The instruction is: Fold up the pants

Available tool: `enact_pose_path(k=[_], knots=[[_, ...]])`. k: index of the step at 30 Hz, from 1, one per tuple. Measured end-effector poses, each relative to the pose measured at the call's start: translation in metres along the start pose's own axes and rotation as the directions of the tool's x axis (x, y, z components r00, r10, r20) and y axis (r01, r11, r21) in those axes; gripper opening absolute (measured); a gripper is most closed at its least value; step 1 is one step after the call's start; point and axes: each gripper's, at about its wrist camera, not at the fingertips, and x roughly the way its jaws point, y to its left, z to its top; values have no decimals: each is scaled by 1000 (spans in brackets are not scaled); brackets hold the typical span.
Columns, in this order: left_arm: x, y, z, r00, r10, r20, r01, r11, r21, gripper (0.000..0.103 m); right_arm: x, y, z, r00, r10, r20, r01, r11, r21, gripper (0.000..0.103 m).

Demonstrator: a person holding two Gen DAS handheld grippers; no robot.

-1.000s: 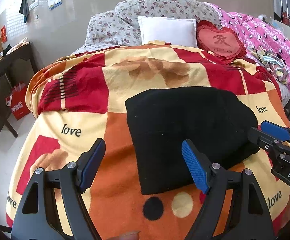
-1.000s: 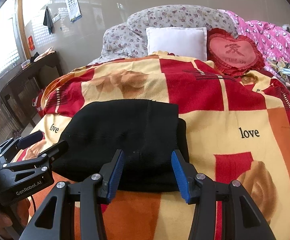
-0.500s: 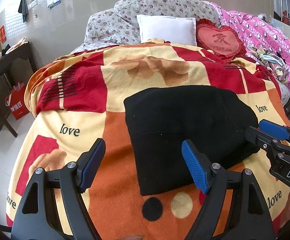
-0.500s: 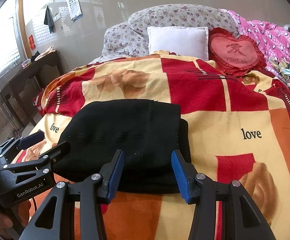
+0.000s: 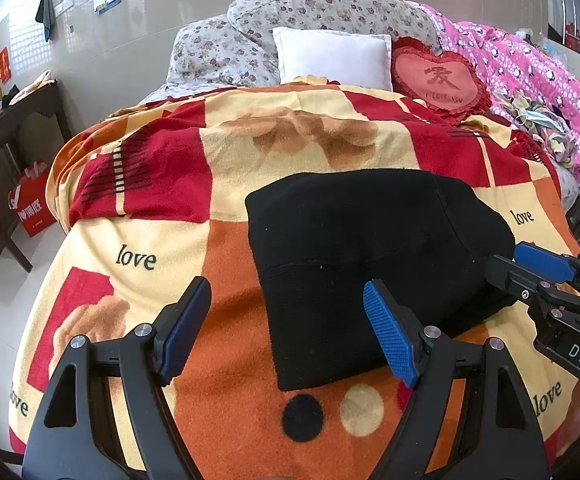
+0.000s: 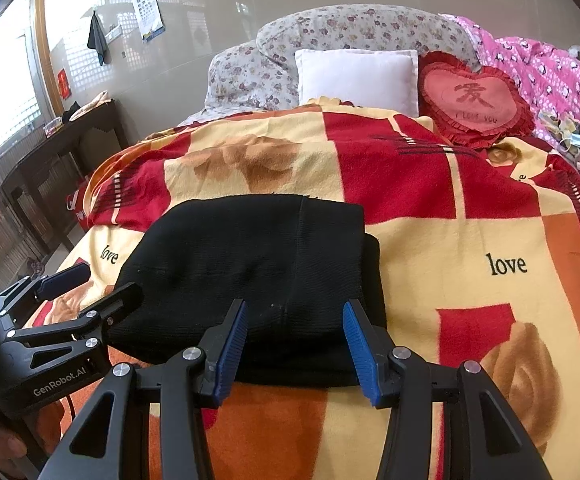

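Bed (image 5: pixel 137 248) with patterned blanket (image 6: pixel 490 240) fills both views. Black pants (image 5: pixel 370 248), folded into a compact stack, lie on blanket just ahead of both jaws. Left gripper (image 5: pixel 285 328) jaws released wide, empty, near stack's corner. Right gripper (image 6: pixel 294 346) jaws released, empty, at stack's near edge.

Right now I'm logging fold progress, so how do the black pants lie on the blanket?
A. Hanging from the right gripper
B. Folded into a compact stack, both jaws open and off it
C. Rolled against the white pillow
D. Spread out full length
B: the black pants lie as a compact folded stack on the blanket, with the left gripper and right gripper open, gripping nothing.
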Motion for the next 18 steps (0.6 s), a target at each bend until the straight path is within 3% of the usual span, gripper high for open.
enact_pose_path(k=[13,18], knots=[[1,-1,-2,1000,3,-1,-3,1000,1,79,2,1,-2,1000,0,-6,0,1000,2,47],[-5,-2,-2,999,20,42,-21,999,24,79,2,1,-3,1000,1,-5,-1,1000,2,47]])
